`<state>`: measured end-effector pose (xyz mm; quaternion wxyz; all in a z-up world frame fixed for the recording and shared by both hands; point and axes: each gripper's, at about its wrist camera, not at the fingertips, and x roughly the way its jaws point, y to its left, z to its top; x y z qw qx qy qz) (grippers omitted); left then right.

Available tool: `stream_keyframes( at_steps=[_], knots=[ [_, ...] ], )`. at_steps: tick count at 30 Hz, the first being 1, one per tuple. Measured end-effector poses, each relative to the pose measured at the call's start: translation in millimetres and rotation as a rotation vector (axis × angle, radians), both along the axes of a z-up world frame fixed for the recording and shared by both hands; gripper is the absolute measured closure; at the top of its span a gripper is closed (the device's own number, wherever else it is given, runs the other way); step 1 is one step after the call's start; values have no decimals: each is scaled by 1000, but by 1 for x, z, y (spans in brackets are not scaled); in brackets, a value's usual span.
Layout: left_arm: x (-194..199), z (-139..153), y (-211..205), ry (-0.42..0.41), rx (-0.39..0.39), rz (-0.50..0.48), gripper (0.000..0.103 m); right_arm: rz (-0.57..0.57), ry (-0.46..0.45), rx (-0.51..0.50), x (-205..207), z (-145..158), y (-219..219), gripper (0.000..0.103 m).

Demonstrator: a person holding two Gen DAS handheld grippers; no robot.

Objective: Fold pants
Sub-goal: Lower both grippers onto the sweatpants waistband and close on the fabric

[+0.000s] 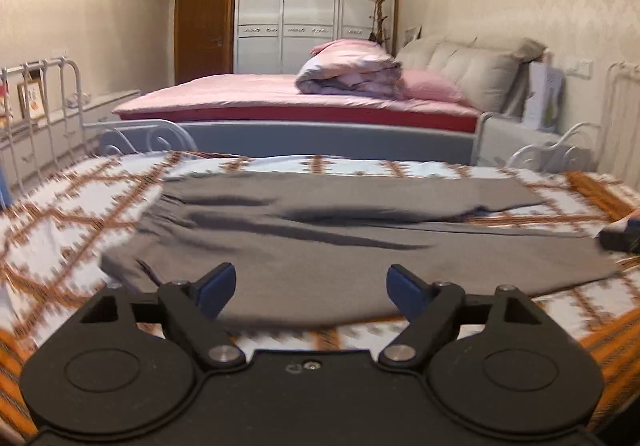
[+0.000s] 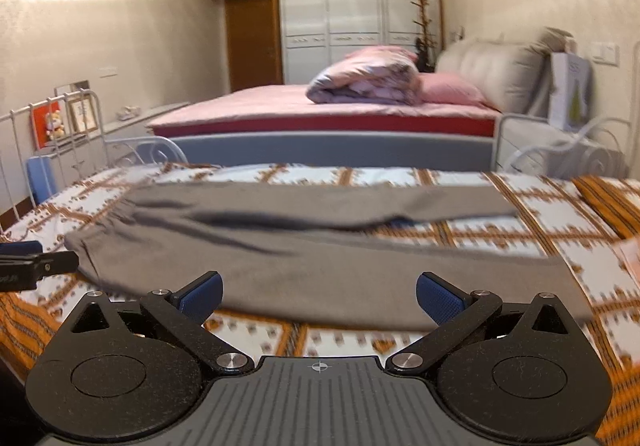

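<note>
Grey pants [image 1: 320, 242] lie spread flat across a bed with an orange and white patterned cover [image 1: 60, 214], waist to the left, two legs running right. My left gripper [image 1: 310, 286] is open and empty, just above the near edge of the pants by the waist end. My right gripper [image 2: 318, 296] is open and empty over the near leg of the pants [image 2: 300, 262]. The left gripper's tip shows at the left edge of the right wrist view [image 2: 28, 262]. The right gripper's tip shows at the right edge of the left wrist view [image 1: 624, 236].
A white metal bed frame [image 1: 44, 114] rises at the left and right ends. Beyond stands a second bed with a pink sheet [image 1: 256, 94], a rolled quilt [image 1: 348, 70], a pink pillow and a padded headboard [image 1: 472, 66]. A wardrobe [image 1: 312, 14] and door are at the back.
</note>
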<state>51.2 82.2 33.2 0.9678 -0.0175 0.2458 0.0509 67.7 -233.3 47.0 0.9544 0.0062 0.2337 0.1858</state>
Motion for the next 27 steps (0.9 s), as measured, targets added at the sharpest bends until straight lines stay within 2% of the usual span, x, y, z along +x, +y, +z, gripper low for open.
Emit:
stream_keyframes(
  at_steps=[1,3,4,5,9,10,13,16,17,23,27],
  knots=[
    [9,1,11,-1,9,13,26,17,-6,1,12,3,5,0],
    [31,1,37,11,35,38,26,48,-10,-14,37,7,18,20],
    [45,1,52,27,32,38,26,67,5,-30,53,7,27,36],
    [62,0,67,51,33,49,29,79,19,-40,68,7,34,40],
    [141,-10,131,129,70,114,32,140,32,-73,134,1,68,41],
    [159,-13,145,146,71,120,37,152,32,-94,153,-2,80,42],
    [212,-26,187,186,44,108,42,179,67,-114,214,-16,107,46],
    [261,-44,216,203,99,116,45,202,97,-124,278,-32,137,46],
    [276,-52,226,222,85,112,45,214,100,-125,297,-36,149,46],
    [339,-82,267,298,95,100,46,290,135,-172,404,-73,216,46],
    [365,-94,282,367,82,38,48,341,153,-213,455,-98,244,46]
  ],
)
